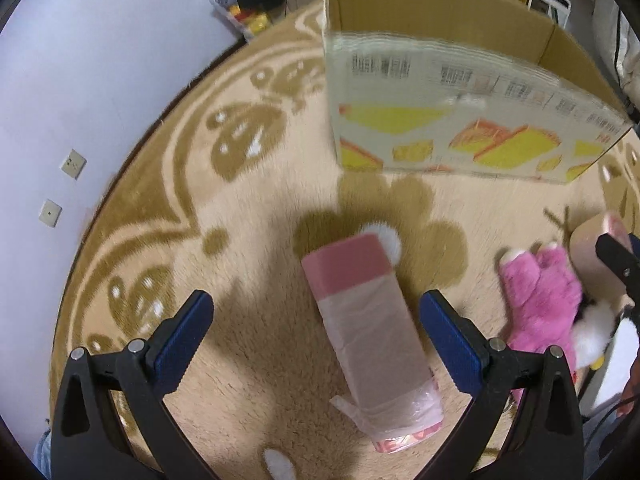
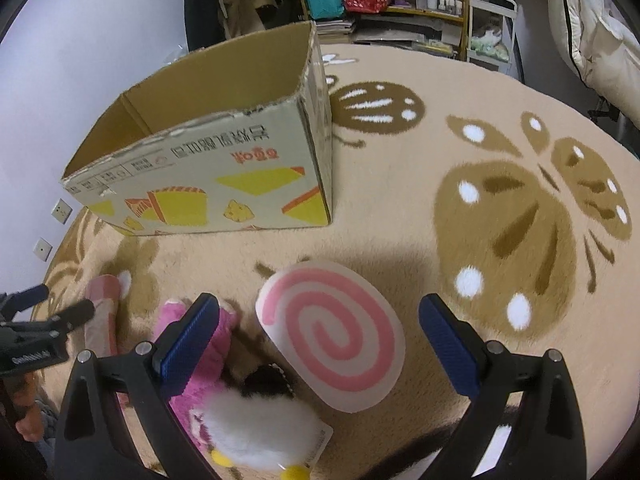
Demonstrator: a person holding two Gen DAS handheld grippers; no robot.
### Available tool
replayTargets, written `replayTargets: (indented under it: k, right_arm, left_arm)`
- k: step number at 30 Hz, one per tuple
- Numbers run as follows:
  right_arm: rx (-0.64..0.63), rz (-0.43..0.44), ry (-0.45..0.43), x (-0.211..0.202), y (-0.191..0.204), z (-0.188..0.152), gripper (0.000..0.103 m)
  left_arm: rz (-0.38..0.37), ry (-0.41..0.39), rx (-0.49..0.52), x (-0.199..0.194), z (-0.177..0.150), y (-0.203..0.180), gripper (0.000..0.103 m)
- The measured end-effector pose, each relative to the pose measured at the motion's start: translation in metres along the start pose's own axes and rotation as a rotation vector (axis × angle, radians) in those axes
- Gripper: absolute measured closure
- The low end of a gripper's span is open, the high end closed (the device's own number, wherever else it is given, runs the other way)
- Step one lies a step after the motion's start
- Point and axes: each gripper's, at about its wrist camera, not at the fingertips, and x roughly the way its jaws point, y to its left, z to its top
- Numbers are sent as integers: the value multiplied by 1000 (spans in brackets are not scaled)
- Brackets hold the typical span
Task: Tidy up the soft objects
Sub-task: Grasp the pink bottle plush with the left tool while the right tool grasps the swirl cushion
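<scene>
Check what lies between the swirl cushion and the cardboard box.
Only bare rug in shadow separates the swirl cushion from the cardboard box, as the right wrist view shows.

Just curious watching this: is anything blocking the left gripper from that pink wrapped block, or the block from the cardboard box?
Nothing visible does. The pink block lies between the open fingers of the left gripper, and only bare rug separates it from the open box.
</scene>
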Motion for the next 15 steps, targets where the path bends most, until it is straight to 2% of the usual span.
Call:
replayTargets:
  k: [7,13,15]
  right_arm:
    - [3,-7,59,12,-3,-10,2]
    - [-15,-24,116,22,-1,-18,15]
    - [-21,-39,113,23,-1,-18,27]
  left_arm:
    - [12,40,-5,15,-8,-3,1]
    - [-7,58,-7,23,-9,-5,1]
    - [-10,75,3,28,-10,-7,3]
